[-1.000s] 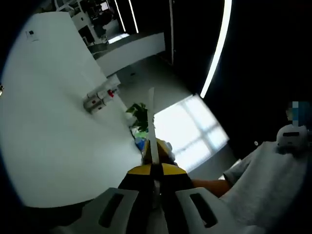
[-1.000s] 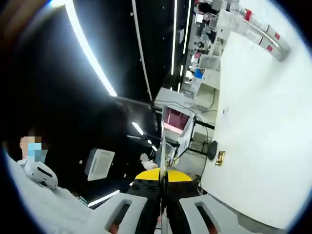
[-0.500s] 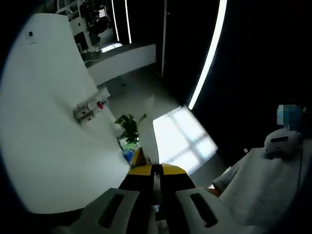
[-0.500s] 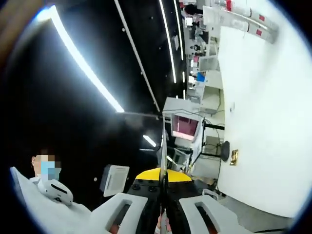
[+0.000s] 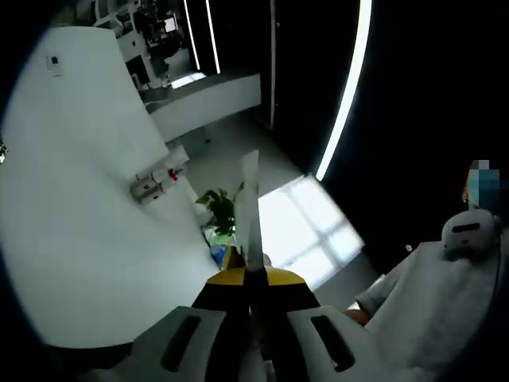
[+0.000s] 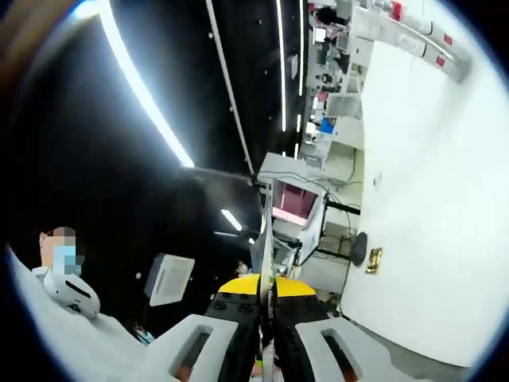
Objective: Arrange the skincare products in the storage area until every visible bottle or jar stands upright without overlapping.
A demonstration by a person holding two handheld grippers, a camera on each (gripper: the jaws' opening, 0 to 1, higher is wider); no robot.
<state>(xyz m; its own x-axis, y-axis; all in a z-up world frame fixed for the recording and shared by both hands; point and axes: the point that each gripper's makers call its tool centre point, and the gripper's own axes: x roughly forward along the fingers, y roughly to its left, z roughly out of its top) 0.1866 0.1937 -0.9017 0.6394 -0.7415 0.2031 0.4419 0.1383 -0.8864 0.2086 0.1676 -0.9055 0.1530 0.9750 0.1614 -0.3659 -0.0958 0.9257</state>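
Both grippers, left (image 5: 250, 187) and right (image 6: 266, 211), are pointing upward, jaws closed on nothing. Arranging isn't underway; next they need lowering toward the bottles.

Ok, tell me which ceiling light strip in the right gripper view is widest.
The curved strip on the left side of the view: a broad, glaring band. The other strips, toward the middle, are thin lines.

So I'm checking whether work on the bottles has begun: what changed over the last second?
Nothing was taken hold of or let go. Both cameras swayed a little with the hands, so the scenery shifted in the views, but no thing moved. The left gripper and the right gripper stay shut with nothing between their jaws, pointing up toward the ceiling lights and a white wall.
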